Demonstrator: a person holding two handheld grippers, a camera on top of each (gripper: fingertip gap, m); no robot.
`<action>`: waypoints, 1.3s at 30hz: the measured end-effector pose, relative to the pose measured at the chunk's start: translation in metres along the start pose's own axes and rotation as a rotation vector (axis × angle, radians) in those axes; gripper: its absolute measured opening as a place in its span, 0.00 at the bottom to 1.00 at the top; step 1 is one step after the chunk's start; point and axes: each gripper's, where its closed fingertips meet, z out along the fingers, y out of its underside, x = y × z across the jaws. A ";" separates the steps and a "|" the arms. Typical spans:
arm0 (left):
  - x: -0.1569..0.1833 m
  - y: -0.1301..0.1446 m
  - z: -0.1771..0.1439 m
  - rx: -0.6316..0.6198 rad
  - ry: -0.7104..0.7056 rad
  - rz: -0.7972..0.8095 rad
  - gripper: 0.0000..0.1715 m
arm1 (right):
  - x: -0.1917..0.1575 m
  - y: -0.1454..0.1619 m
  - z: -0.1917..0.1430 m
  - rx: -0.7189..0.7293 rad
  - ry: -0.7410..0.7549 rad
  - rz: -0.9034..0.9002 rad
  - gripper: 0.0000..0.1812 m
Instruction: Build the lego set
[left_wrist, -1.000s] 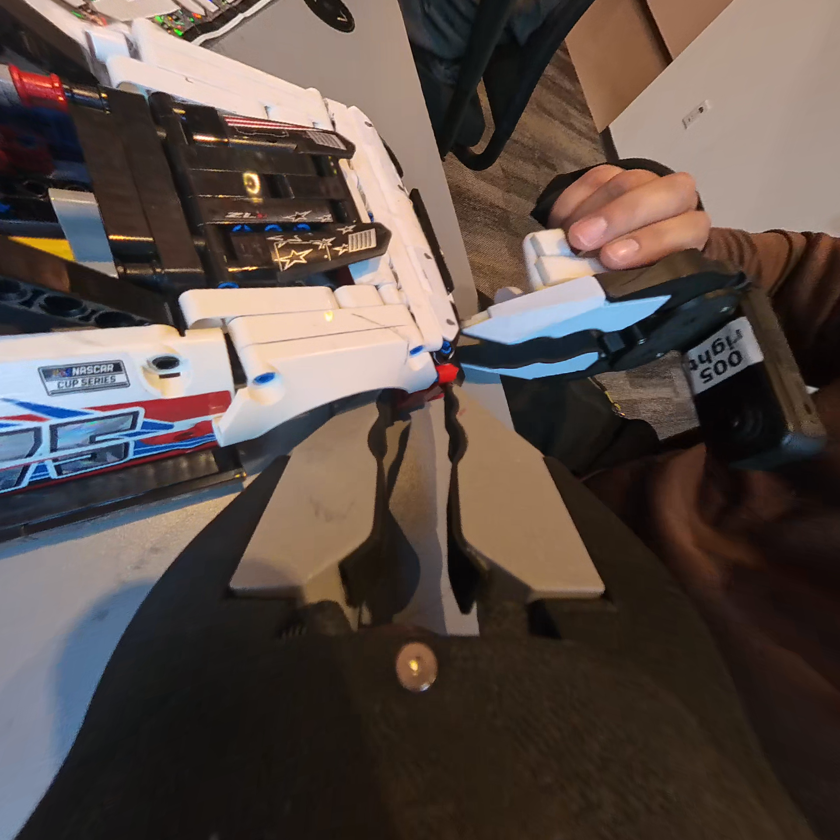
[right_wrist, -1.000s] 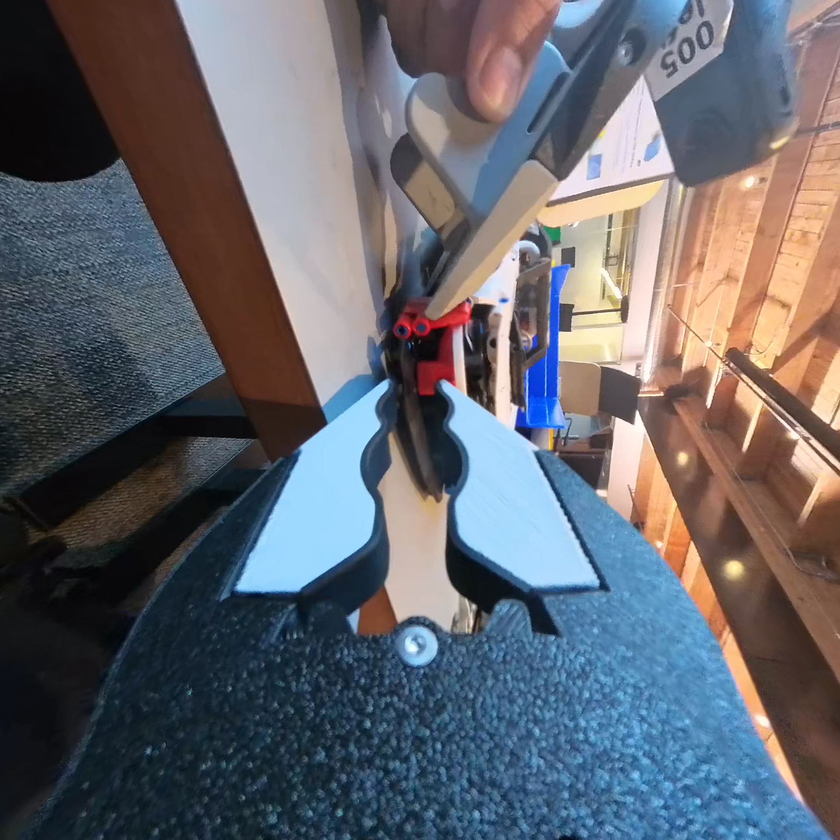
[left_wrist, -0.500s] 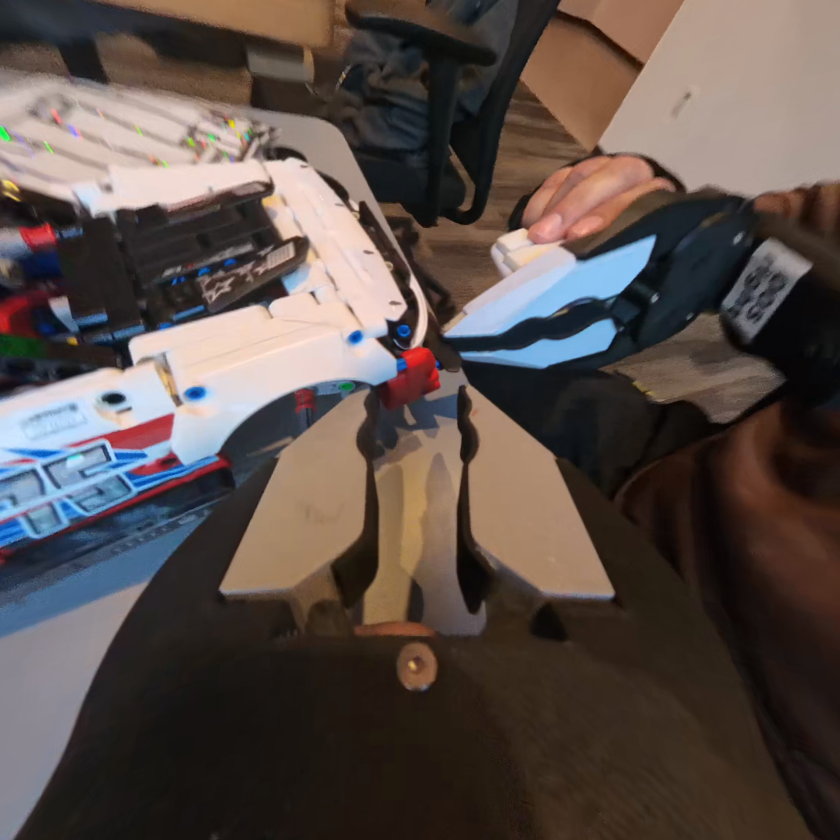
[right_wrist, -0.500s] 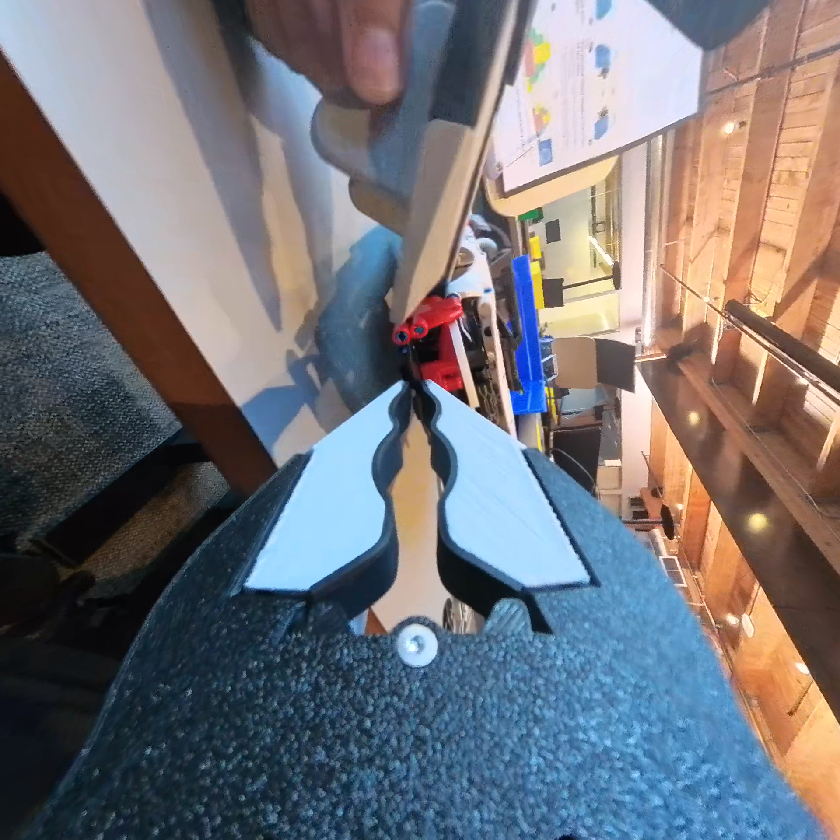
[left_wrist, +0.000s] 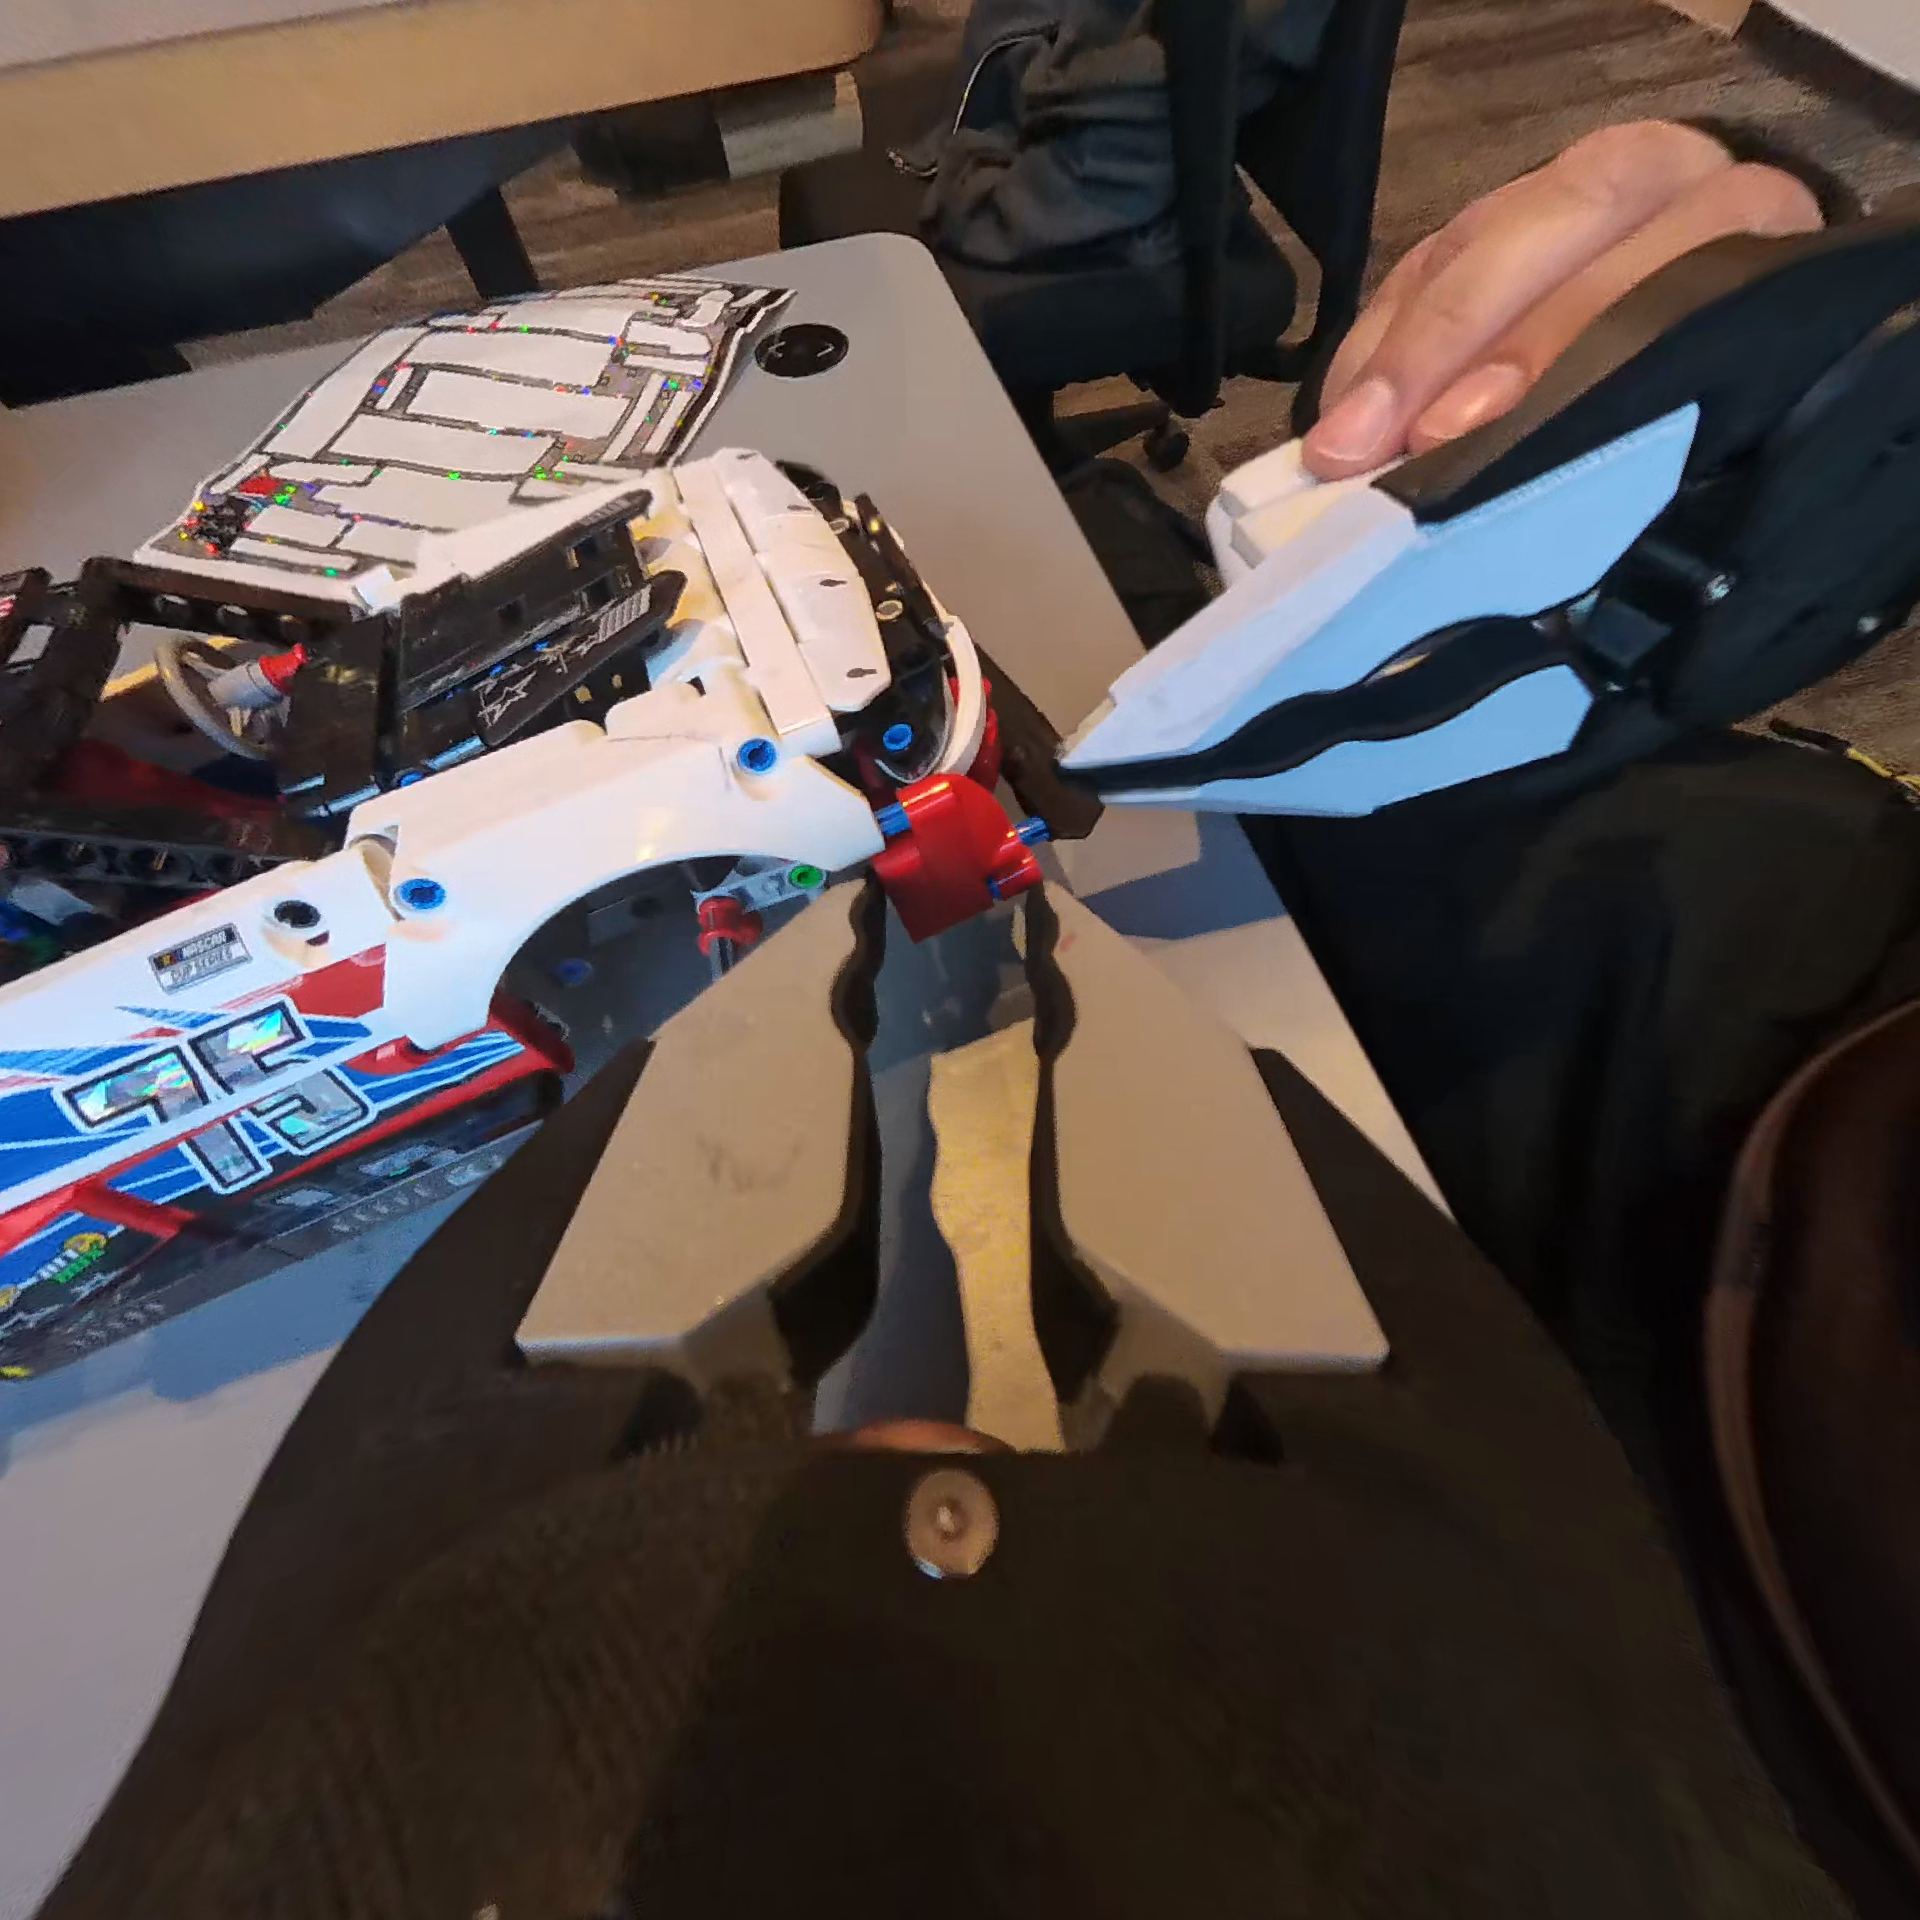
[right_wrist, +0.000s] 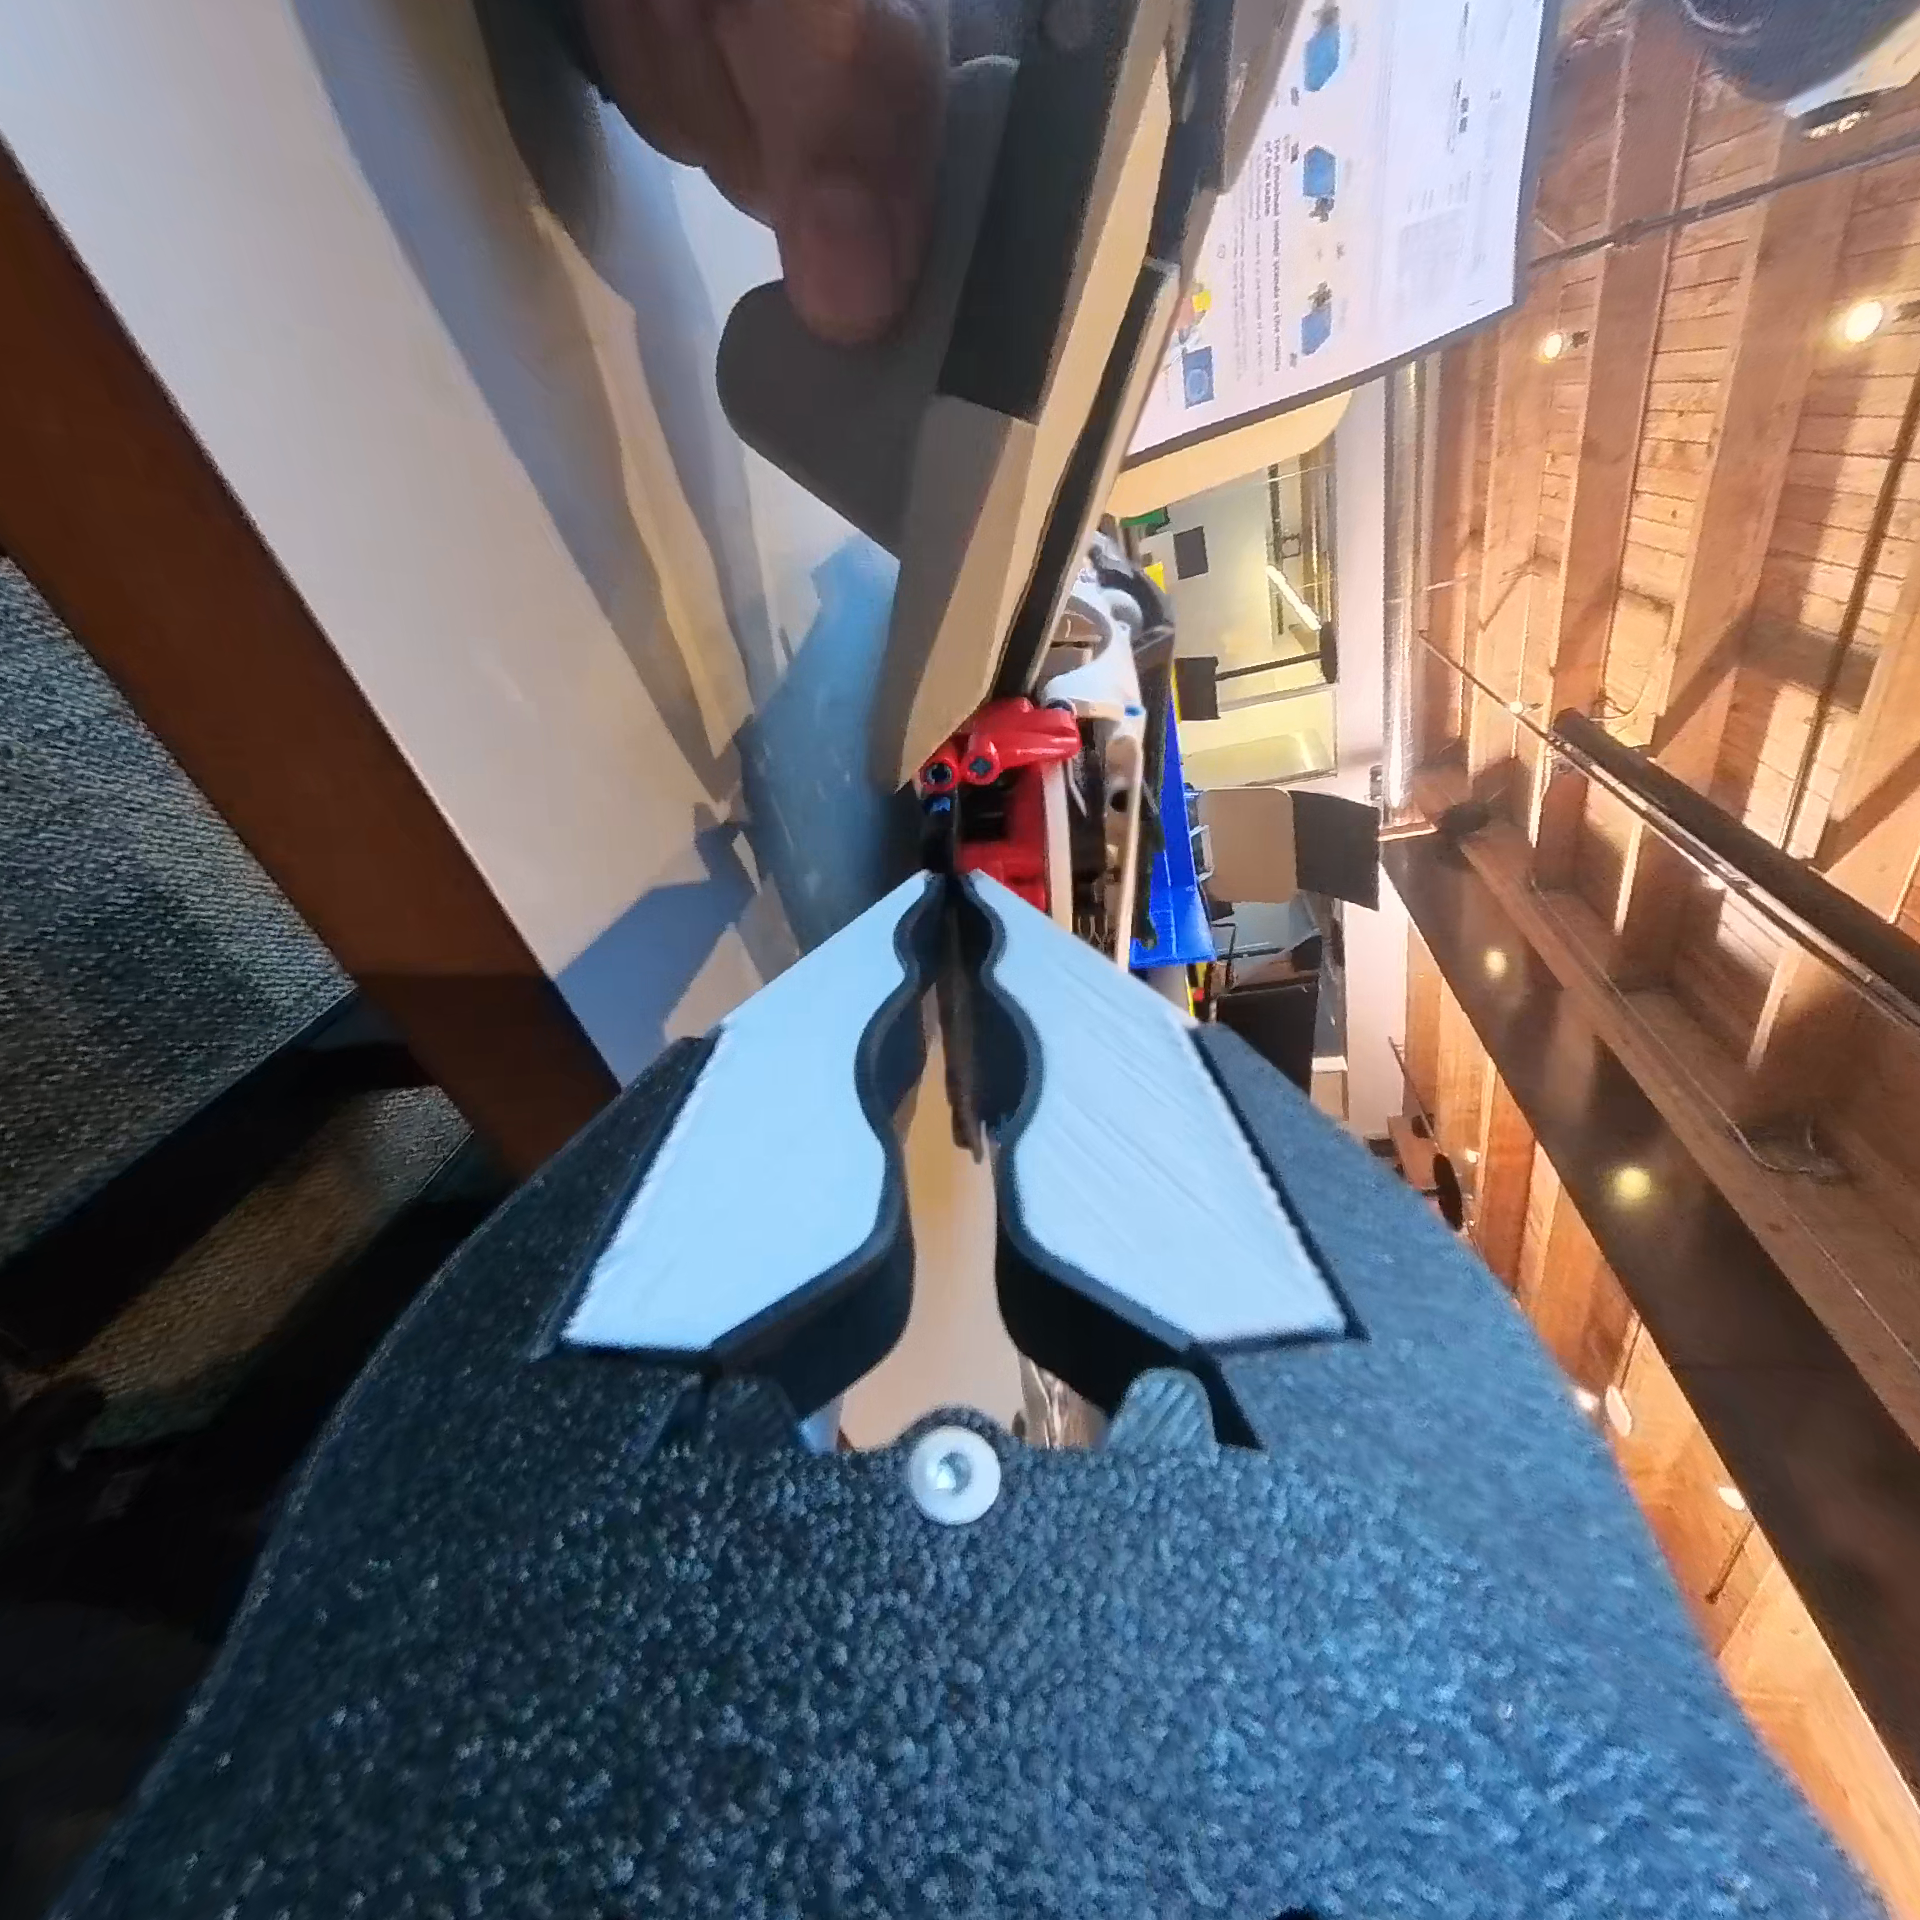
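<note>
A white lego race car (left_wrist: 582, 821) with red and blue stickers lies on the grey table (left_wrist: 1226, 977). A red piece (left_wrist: 951, 836) with blue pins sits at its front corner and also shows in the right wrist view (right_wrist: 1003, 732). My left gripper (left_wrist: 951, 930) is open, its tips on either side of the red piece's lower edge. My right gripper (right_wrist: 945, 881) is shut on a thin black lego piece (right_wrist: 958, 1039) at the car's nose. In the left wrist view the right gripper (left_wrist: 1081, 784) comes in from the right, and the black piece (left_wrist: 1044, 743) shows at its tips.
A used sticker sheet (left_wrist: 468, 416) lies behind the car. The table's right edge runs close by the car's nose. An office chair (left_wrist: 1174, 187) and a beige table (left_wrist: 416, 94) stand beyond. A hand (left_wrist: 1507, 291) holds the right gripper. My two grippers' fingertips are within a few centimetres of each other.
My left gripper has opened off the red piece and pulled back a little. My right gripper has closed tighter on the black piece. The car's nose has shifted in view.
</note>
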 end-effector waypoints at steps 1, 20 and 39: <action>-0.001 0.000 0.000 -0.002 -0.002 -0.004 0.14 | 0.000 0.000 0.000 0.007 -0.002 0.001 0.00; -0.004 0.007 0.007 -0.057 0.030 -0.075 0.08 | -0.009 0.004 0.010 0.048 0.021 0.049 0.05; -0.015 0.021 0.017 -0.174 -0.156 0.234 0.14 | -0.016 0.007 0.013 0.016 -0.021 0.062 0.03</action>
